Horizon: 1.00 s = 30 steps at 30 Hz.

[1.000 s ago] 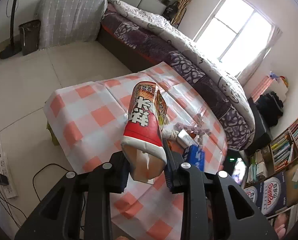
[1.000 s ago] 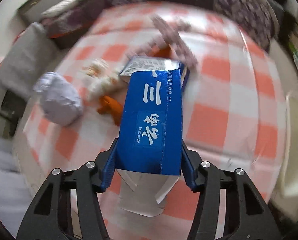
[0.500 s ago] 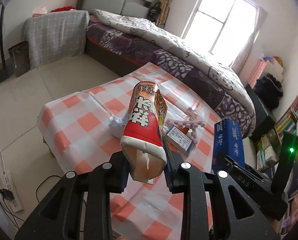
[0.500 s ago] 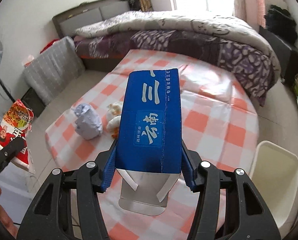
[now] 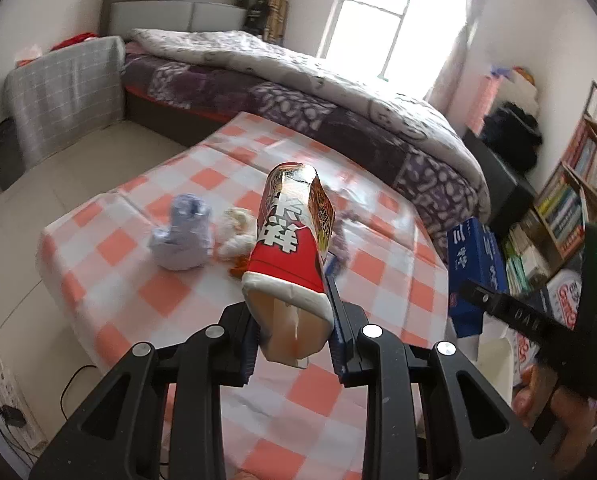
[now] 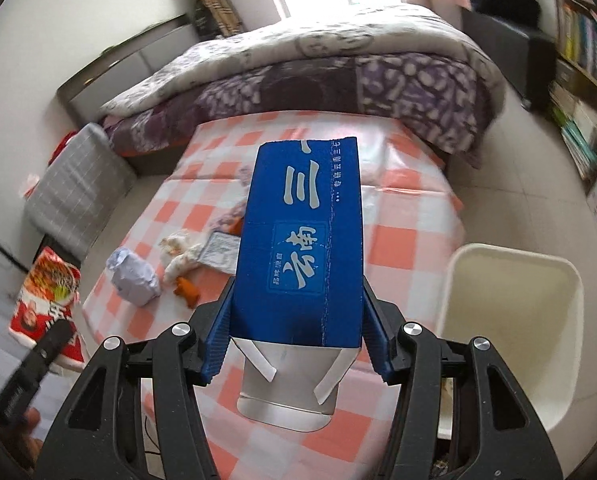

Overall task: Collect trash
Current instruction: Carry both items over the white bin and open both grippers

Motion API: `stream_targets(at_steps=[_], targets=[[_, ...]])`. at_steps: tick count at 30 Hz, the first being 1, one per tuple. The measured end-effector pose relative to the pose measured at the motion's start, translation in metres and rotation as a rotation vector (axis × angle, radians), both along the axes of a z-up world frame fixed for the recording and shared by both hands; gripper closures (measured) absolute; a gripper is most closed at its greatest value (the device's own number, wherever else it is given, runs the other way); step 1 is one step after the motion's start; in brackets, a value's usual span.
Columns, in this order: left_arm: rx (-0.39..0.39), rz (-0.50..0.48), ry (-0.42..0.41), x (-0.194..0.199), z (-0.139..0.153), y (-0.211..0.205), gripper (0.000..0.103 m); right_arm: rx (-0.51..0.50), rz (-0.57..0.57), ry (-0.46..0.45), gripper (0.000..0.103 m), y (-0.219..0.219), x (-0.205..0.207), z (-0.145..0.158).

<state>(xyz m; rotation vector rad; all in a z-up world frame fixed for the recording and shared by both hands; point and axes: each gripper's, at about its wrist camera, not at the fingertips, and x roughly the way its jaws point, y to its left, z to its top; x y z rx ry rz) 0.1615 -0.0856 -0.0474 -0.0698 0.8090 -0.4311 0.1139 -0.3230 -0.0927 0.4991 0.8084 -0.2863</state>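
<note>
Both grippers have lifted off the worktop (image 6: pixel 410 236), left gripper (image 5: pixel 294 344) clamping the packet (image 5: pixel 290 248), right gripper (image 6: pixel 298 344) the box (image 6: pixel 302 248), for the bin (image 6: pixel 510 320) at lower right.

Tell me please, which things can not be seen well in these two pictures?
- Left wrist view: flat packet and purple trash, behind the noodle cup.
- Left wrist view: white bin, mostly behind the right gripper.
- Right wrist view: part of the table, behind the blue carton.
- Both views: carton lettering, too blurred.
</note>
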Motion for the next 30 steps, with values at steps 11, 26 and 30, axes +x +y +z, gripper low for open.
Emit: stream_targets(at_steps=[11, 26, 30], targets=[[0.023, -0.137, 0.044, -0.013, -0.021, -0.066, 0.074, 0.172, -0.178, 0.075, 0.049, -0.075, -0.033, -0.020], [0.033, -0.340, 0.123, -0.043, -0.049, -0.155, 0.074, 0.276, -0.401, 0.093, 0.024, -0.153, -0.083, -0.033], [0.047, -0.384, 0.137, -0.053, -0.056, -0.175, 0.074, 0.286, -0.423, 0.076, 0.023, -0.163, -0.090, -0.032]])
